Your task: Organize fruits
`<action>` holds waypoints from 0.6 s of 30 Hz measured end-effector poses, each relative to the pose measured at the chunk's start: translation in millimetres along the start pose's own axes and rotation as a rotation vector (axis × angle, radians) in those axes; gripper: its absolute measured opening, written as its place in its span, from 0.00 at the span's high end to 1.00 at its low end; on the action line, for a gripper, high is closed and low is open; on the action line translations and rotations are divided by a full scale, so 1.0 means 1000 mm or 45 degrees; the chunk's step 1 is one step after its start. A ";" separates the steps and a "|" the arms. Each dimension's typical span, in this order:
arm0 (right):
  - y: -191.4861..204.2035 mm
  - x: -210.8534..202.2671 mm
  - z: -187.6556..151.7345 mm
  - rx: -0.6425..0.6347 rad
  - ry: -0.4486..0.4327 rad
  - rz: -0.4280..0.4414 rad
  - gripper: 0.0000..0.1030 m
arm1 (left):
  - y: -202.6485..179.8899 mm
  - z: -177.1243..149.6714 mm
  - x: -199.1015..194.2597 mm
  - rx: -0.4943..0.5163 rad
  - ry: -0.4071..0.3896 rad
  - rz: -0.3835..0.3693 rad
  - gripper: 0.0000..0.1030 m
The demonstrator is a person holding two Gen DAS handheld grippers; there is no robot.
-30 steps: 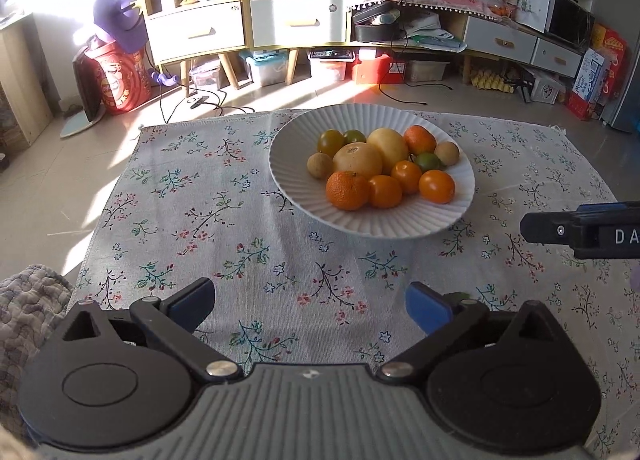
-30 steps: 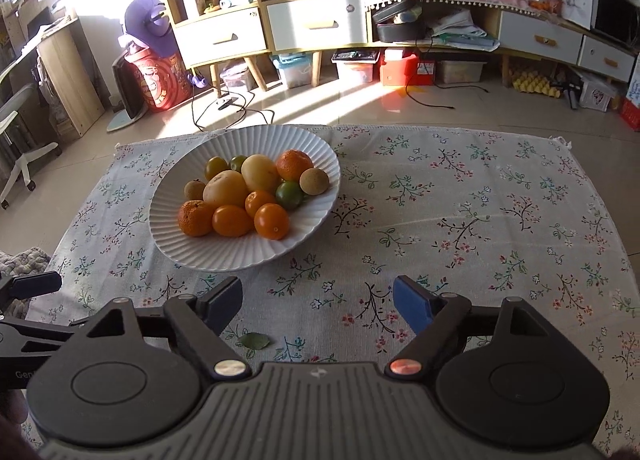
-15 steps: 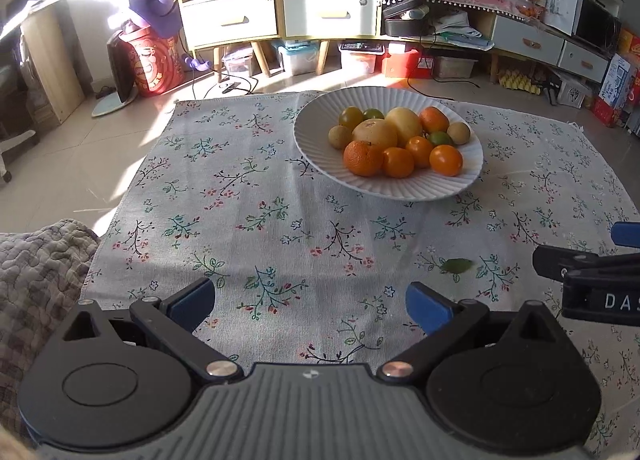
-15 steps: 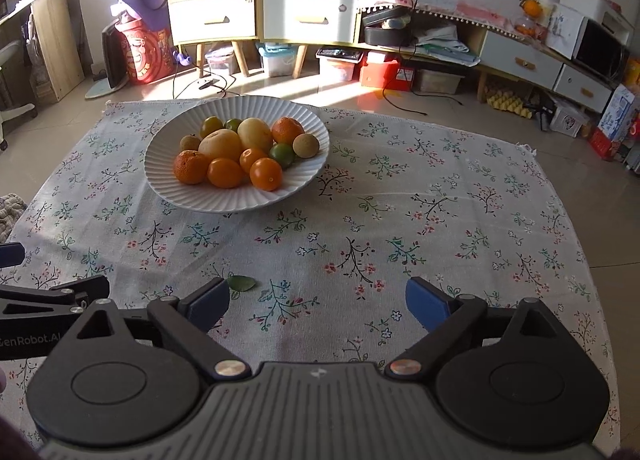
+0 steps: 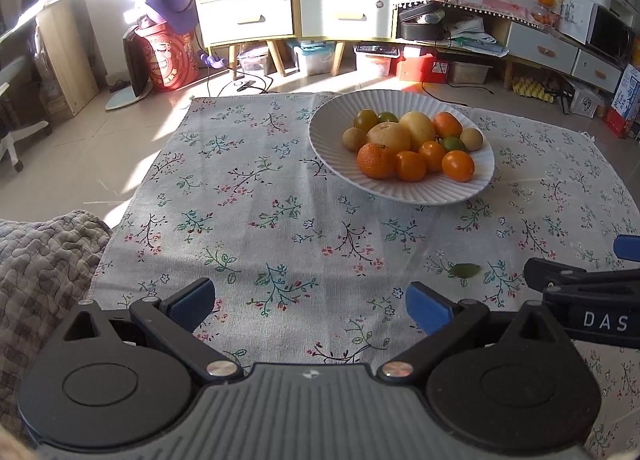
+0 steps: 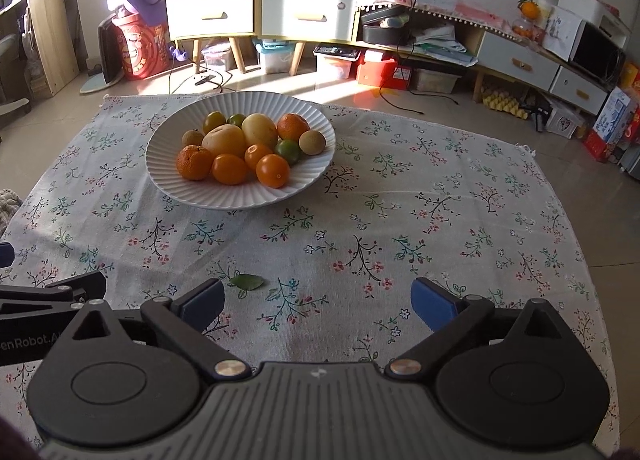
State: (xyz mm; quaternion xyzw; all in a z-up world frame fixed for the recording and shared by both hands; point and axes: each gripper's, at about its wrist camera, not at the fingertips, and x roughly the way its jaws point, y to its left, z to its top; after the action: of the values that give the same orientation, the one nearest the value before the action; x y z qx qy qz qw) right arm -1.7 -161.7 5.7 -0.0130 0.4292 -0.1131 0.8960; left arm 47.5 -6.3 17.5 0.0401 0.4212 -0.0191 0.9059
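Down at the near edge of the cloth, both tools sit low and wide apart. Left tool: blue pads spread far, nothing between them but flowered fabric. Right tool: same story, gaping open and holding nothing. Each pokes into the other's view from the side, cut off by the frame, so only a black arm and part of some white lettering show.

Just ahead of the right tool's left pad lies a small green leaf, flat on the tablecloth; from the left wrist it sits near the right edge.

Farther out, the white ribbed plate rests on the cloth, well apart from both tools, with the fruits heaped together on it. Orange ones crowd the front, two big yellow ones sit in the middle, a green one tucks in behind, small brownish ones at the sides. Those at the back are half hidden; their kind is hard to tell.

A quilted blanket cuts in at the lower left. Beyond, cabinets blur under window glare.
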 end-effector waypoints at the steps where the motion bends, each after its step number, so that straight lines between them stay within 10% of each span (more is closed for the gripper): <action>1: 0.000 -0.001 0.000 -0.002 -0.002 0.001 0.03 | 0.000 0.000 0.000 0.003 0.003 -0.003 0.04; 18: -0.003 -0.001 0.002 0.006 0.001 0.003 0.03 | -0.002 0.001 -0.001 0.009 0.008 0.002 0.04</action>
State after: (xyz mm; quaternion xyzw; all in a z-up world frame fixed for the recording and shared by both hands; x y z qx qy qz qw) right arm -1.5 -164.2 7.8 -0.0105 0.4292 -0.1130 0.8961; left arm 47.0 -8.5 18.6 0.0438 0.4238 -0.0196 0.9045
